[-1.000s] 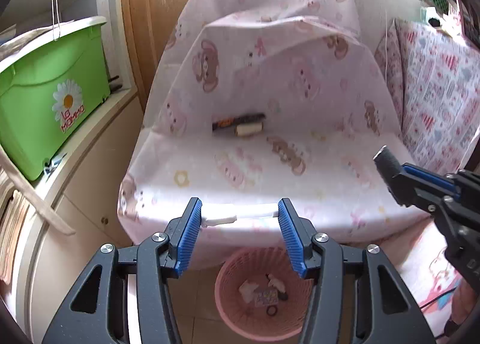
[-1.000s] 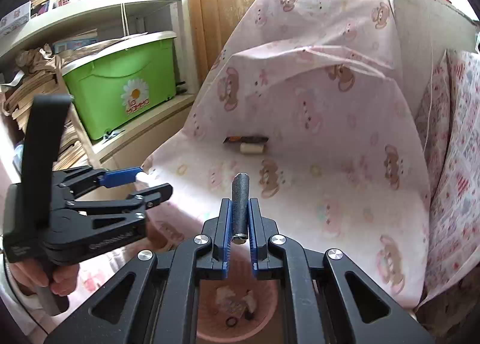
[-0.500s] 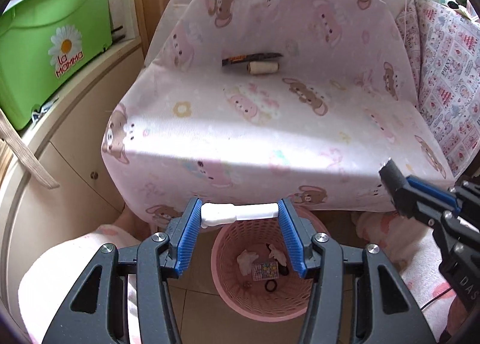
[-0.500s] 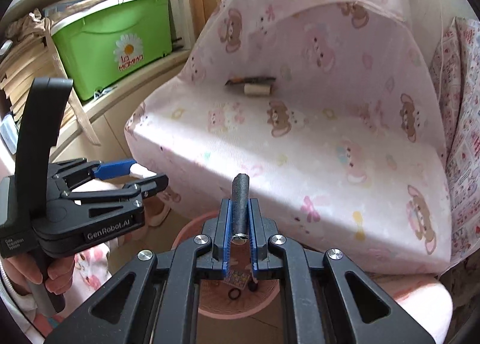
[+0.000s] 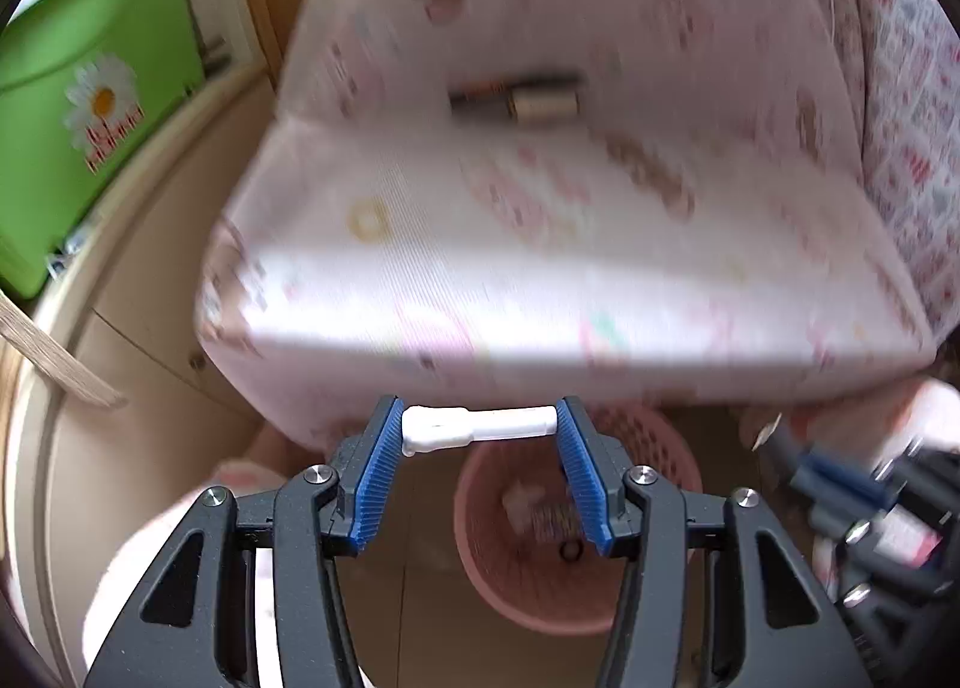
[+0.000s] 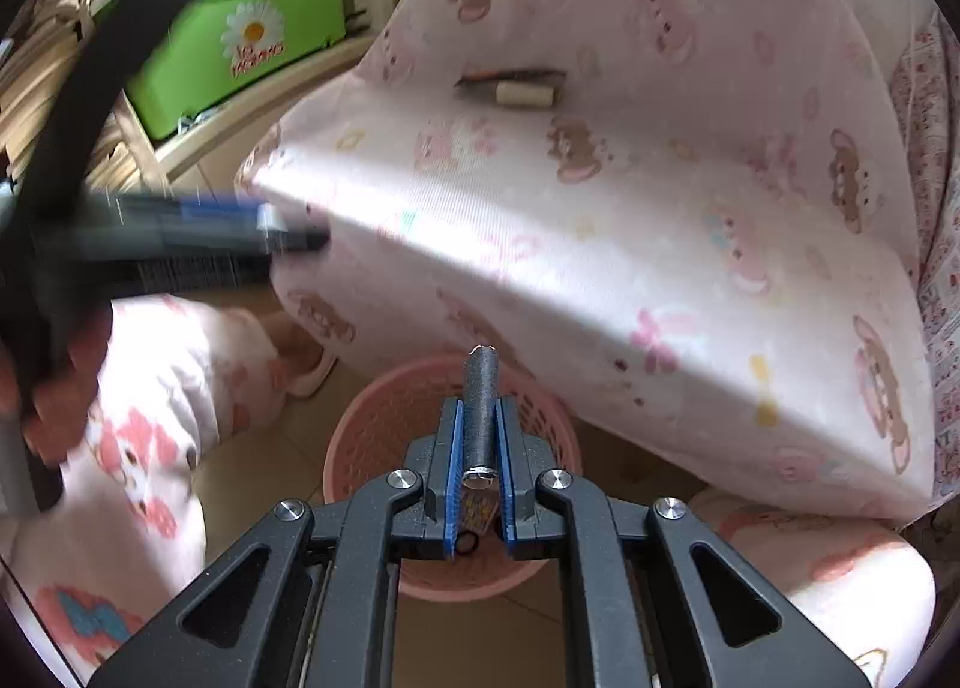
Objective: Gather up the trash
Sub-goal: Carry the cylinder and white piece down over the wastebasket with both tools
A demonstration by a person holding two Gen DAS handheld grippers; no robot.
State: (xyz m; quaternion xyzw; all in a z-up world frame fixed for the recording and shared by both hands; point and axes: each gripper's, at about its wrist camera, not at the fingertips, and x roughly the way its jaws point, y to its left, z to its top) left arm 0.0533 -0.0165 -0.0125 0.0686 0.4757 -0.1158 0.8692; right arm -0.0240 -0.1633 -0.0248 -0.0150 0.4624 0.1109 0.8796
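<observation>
My left gripper [image 5: 480, 425] is shut on a white plastic stick [image 5: 477, 429], held crosswise between the blue pads above a pink mesh bin [image 5: 636, 598]. My right gripper [image 6: 478, 418] is shut on a dark grey rod [image 6: 478, 418] that points forward over the same pink bin [image 6: 372, 436]. Bits of trash lie in the bin's bottom. On the seat of a chair draped in pink bear-print cloth [image 5: 540, 244] lie a dark wrapper [image 5: 480, 88] and a beige roll [image 5: 543, 105], also seen as a beige roll [image 6: 523, 94] in the right wrist view. The left gripper [image 6: 180, 232] shows blurred there.
A green storage box [image 6: 240, 22] with a daisy sticker sits on a shelf at the left. The person's legs in pink patterned trousers [image 6: 132, 436] flank the bin. The chair's front edge overhangs the bin's far side. Patterned bedding [image 5: 918, 148] lies at the right.
Both grippers have sunk and tilted downward with their items still held. The pink bin has come closer and larger beneath them, and the chair seat has shifted up in both views.
</observation>
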